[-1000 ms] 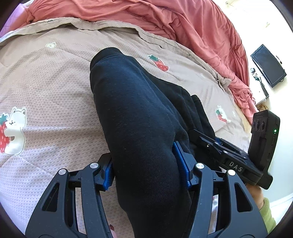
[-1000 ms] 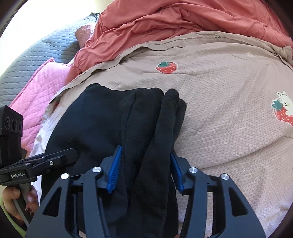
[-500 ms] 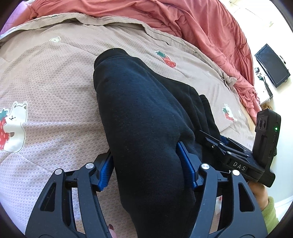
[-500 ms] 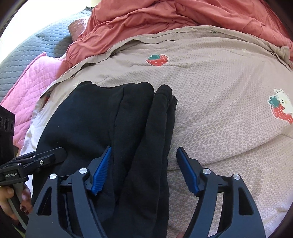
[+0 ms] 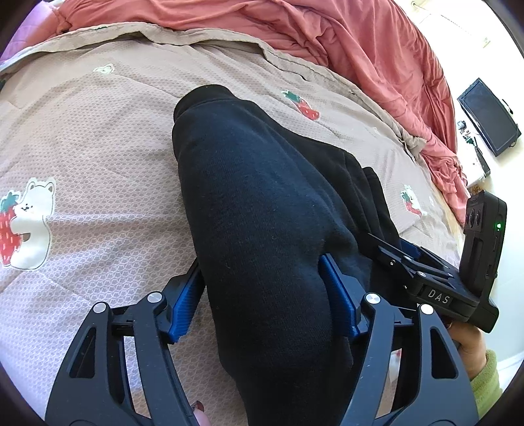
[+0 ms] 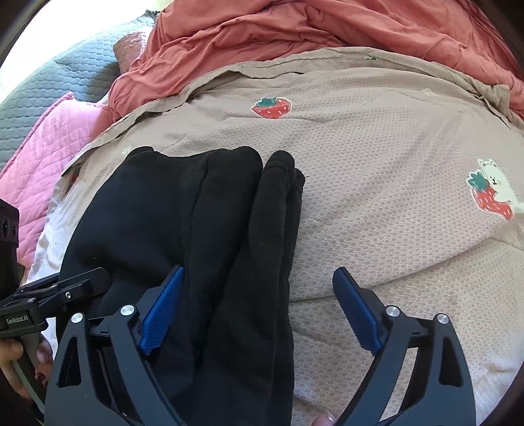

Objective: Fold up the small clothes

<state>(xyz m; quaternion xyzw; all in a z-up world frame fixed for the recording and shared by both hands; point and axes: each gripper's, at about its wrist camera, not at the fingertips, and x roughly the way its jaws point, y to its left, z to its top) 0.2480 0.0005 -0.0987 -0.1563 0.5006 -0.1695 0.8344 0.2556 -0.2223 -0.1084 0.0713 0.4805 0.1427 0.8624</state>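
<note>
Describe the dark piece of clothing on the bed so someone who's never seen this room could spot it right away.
Find the beige quilt printed with strawberries and white bears, lying in front of the rumpled red blanket. On it lies the black garment, folded into long thick layers. It is the only dark, plain item there, with the left gripper closed around one end and the right gripper open over it.
</note>
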